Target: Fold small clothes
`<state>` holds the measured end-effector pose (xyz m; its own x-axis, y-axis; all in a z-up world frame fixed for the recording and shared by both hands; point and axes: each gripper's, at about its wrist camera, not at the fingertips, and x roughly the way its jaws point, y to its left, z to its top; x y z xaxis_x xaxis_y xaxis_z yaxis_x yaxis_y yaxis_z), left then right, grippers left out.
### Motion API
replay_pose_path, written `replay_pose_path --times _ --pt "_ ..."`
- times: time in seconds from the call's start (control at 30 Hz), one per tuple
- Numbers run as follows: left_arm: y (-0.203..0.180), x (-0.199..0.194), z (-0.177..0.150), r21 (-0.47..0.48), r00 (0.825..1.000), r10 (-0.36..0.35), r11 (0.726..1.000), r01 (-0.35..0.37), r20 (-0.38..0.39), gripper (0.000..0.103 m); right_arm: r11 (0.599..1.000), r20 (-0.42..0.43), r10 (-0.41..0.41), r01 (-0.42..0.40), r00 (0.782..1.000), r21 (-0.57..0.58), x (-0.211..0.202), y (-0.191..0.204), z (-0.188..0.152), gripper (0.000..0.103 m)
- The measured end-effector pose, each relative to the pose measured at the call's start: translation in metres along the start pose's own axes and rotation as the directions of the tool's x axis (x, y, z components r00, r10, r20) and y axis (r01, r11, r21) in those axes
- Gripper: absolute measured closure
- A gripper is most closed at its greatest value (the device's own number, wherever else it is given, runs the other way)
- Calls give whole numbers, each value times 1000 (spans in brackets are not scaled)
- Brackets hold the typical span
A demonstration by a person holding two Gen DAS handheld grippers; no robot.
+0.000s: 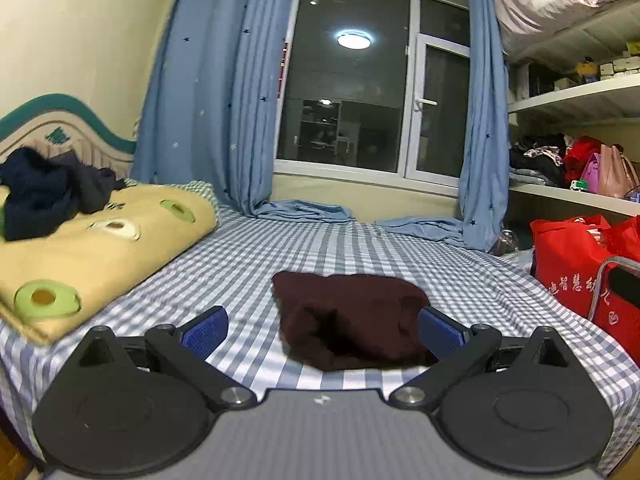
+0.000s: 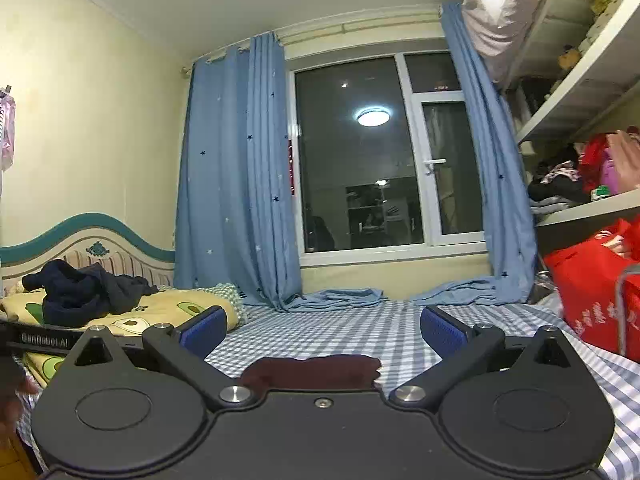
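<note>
I am looking across a bed covered in a blue-and-white checked sheet [image 1: 248,256], in a small bedroom with a dark window [image 1: 352,92] and blue star-print curtains [image 1: 208,92] whose hems pool on the mattress. To my left a yellow avocado-print quilt [image 1: 100,248] lies folded, with a heap of dark navy clothes [image 1: 44,192] on top of it, below the headboard [image 2: 100,240]. On the right, white shelves [image 1: 576,96] hold bags and clothing, and a red tote bag [image 1: 572,264] stands by the bed edge. The maroon knit garment [image 1: 352,320] lies folded on the sheet, straight ahead. My left gripper [image 1: 322,330] hangs over its near edge, jaws spread wide, holding nothing. My right gripper [image 2: 322,330] is likewise wide apart and empty, above the garment.
</note>
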<state>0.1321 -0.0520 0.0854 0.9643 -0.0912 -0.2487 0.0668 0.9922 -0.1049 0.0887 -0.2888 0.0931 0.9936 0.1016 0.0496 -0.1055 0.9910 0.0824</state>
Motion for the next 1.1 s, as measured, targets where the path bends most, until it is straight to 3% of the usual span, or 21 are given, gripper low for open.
replay_pose_path --times 0.17,0.3,0.4,0.47,0.63,1.1 --pt "5 -22 -42 50 994 109 993 -110 33 1 998 33 -66 66 997 -2 -34 6 -29 0" --pt "13 -31 -62 -29 984 178 984 -177 25 1 992 4 -114 114 993 47 -45 14 -56 0" --pt "25 -36 -77 -77 991 125 990 -122 42 1 978 -13 -176 176 984 115 -60 18 -77 0" --pt "31 -36 -86 -85 991 128 989 -124 33 1 965 -42 -202 206 979 160 -67 18 -89 0" --pt "36 -32 -106 -81 986 164 983 -165 -18 1 964 -61 -257 260 965 55 -69 27 -108 0" --pt "49 -8 -126 -60 982 167 983 -172 -86 1 977 -102 -211 213 972 14 -51 43 -132 0"
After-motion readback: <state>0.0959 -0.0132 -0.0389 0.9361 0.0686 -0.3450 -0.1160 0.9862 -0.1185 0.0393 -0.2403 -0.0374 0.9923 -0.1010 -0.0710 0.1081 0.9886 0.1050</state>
